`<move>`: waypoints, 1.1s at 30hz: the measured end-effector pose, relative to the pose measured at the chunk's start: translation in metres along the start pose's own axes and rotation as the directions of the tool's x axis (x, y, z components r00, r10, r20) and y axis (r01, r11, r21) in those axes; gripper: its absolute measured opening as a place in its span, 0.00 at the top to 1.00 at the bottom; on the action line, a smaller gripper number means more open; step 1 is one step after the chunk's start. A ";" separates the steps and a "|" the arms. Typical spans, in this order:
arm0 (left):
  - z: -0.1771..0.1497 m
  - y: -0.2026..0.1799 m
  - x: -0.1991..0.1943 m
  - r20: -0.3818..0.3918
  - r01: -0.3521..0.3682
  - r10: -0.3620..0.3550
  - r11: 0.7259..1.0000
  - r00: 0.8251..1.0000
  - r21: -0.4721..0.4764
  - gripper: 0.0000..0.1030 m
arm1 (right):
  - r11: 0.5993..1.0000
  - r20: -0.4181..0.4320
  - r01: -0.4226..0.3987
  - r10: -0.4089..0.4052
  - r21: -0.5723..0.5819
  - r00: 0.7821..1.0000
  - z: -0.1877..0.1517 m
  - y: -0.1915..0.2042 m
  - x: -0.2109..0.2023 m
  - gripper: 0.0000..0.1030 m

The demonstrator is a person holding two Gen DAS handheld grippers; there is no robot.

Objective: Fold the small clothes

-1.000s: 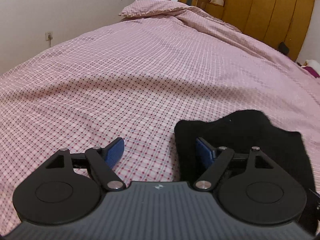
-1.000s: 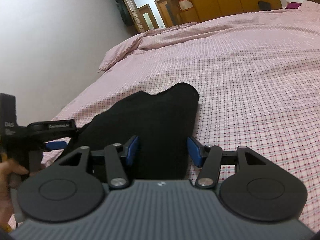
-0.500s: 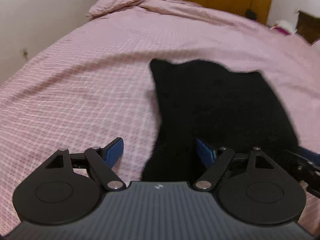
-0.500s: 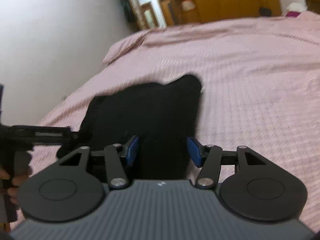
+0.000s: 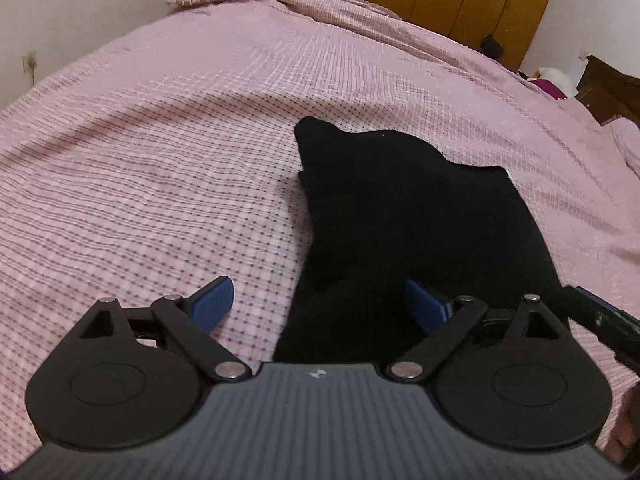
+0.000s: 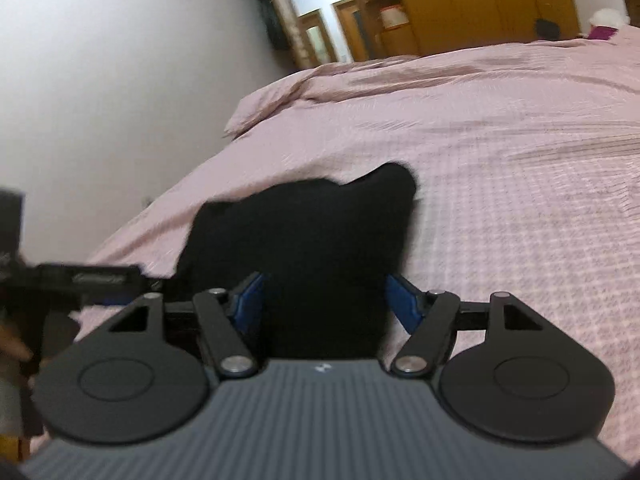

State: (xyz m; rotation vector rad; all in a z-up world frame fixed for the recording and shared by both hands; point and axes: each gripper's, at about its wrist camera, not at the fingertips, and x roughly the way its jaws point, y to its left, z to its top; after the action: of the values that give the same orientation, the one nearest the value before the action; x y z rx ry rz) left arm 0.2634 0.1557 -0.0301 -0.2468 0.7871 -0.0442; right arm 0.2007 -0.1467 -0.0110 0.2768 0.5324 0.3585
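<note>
I have both grippers at the near edge of the black garment (image 5: pixel 420 216), which lies flat on the pink checked bed (image 5: pixel 160 160). Left gripper (image 5: pixel 320 304): fingers spreading, cloth edge between them, pads not pressing. Right gripper (image 6: pixel 324 300): fingers also spreading, cloth between them, released. To do this step well, I clear both fingers fully before withdrawing toward 6 o'clock — any snag drags the fold open. Then I check the edges at 12 o'clock for alignment. Count: one garment, two grippers, one bed.
</note>
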 end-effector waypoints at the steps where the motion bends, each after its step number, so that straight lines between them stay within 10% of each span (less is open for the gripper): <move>1: 0.001 0.000 0.004 -0.005 -0.002 0.002 1.000 1.000 0.001 0.08 | 1.000 -0.003 -0.004 0.004 0.015 1.000 0.002 -0.005 0.004 0.32; 13: 0.004 0.013 0.029 -0.038 0.173 -0.175 0.984 0.984 -0.053 0.07 | 0.960 -0.103 -0.165 0.192 0.224 0.976 -0.007 -0.033 0.066 0.24; 22: 0.002 0.029 0.044 -0.041 0.417 -0.441 0.873 0.897 -0.254 0.66 | 0.939 -0.110 -0.181 0.221 0.293 0.969 0.011 -0.034 0.078 0.58; 33: -0.039 0.004 -0.023 0.013 0.498 -0.513 0.826 0.858 -0.263 0.70 | 0.911 -0.076 -0.217 0.259 0.350 0.963 0.034 -0.037 0.010 0.64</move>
State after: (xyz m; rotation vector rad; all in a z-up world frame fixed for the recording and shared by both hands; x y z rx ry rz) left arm 0.2191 0.1547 -0.0413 -0.7049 0.7663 -0.4579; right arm 0.2366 -0.1815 -0.0002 0.6616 0.6827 0.5243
